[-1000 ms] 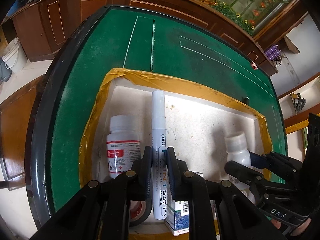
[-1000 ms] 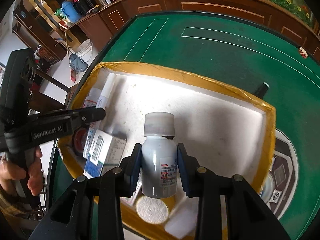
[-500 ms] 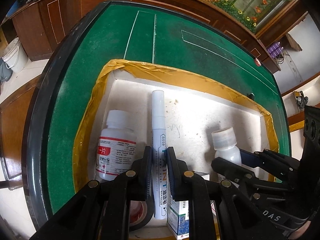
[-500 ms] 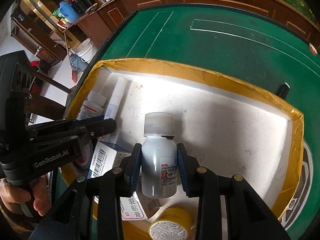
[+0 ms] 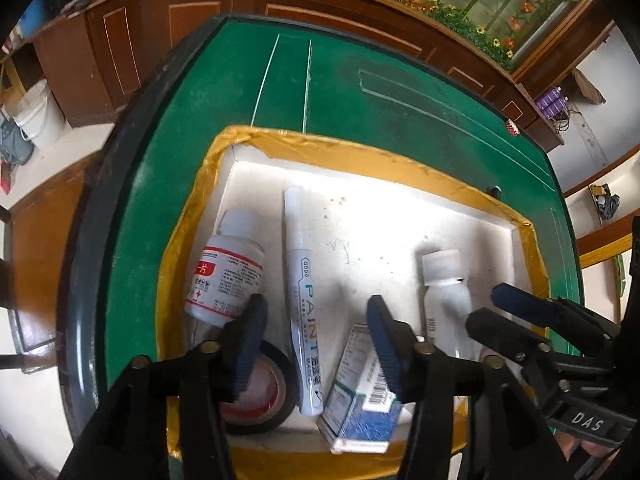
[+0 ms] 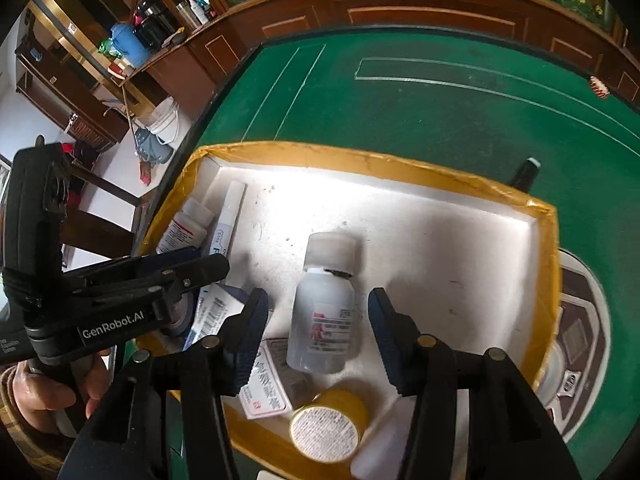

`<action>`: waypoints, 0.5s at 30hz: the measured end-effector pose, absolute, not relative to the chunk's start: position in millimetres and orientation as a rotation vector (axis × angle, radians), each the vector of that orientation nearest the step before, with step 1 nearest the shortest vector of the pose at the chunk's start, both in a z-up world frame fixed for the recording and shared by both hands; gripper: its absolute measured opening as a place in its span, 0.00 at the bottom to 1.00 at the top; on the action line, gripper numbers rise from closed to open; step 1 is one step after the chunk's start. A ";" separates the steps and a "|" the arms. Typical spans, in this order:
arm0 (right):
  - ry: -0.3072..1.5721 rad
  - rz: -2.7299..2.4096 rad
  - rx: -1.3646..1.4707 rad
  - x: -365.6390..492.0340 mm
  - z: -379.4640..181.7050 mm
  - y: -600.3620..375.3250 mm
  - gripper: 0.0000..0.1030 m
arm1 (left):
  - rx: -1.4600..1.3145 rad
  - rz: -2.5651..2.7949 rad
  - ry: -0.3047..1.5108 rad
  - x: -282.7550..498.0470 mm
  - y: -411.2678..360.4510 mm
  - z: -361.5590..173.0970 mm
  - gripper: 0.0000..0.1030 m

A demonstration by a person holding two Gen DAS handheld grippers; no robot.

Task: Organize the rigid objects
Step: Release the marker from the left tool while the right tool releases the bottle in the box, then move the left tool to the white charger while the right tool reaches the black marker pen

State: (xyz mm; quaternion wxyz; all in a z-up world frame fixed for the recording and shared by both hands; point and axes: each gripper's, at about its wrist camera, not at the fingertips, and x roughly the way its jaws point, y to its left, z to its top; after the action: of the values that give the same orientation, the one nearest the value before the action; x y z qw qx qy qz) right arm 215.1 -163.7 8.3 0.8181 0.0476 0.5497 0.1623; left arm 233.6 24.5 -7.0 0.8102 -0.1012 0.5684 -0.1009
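A white foam box with a yellow taped rim (image 5: 360, 152) (image 6: 360, 160) sits on the green table. My left gripper (image 5: 314, 344) is open over a white paint marker (image 5: 302, 280) that lies in the box. A white pill bottle with a red label (image 5: 226, 276) lies left of it. My right gripper (image 6: 316, 332) is open around a small white bottle (image 6: 326, 304), which lies on the box floor; it also shows in the left wrist view (image 5: 444, 288). A blue and white carton (image 5: 364, 392) and a tape roll (image 5: 256, 396) lie near the front wall.
A yellow-lidded jar (image 6: 328, 426) and a flat white packet (image 6: 268, 384) lie at the box's front. A small dark object (image 6: 526, 172) stands behind the box. A round patterned disc (image 6: 576, 344) lies right of the box. The table's black edge (image 5: 92, 240) runs along the left.
Both grippers opened. The left let go of the paint marker and the right let go of the small white bottle; both objects now lie in the box.
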 end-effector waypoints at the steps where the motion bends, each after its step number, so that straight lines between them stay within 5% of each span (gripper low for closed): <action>1: 1.163 0.341 0.107 211.9 12.4 -166.0 0.50 | -0.210 -0.211 1.202 230.8 24.2 -2.3 0.59; 8: 1.124 0.311 0.120 185.2 35.0 -173.5 0.62 | -0.188 -0.194 1.146 204.6 27.7 27.9 0.67; 12: 1.111 0.298 0.123 165.0 45.0 -173.5 0.81 | -0.158 -0.183 1.132 186.7 28.3 37.6 0.69; 15: 1.108 0.295 0.117 148.6 49.5 -171.7 0.83 | -0.131 -0.183 1.132 172.0 27.5 42.1 0.69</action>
State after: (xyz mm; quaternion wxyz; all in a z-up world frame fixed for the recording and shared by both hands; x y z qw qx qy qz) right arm 148.6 -171.7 49.5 0.8385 0.0555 0.5239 0.1394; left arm 172.0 27.5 42.1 0.8382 -0.0618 0.5349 -0.0865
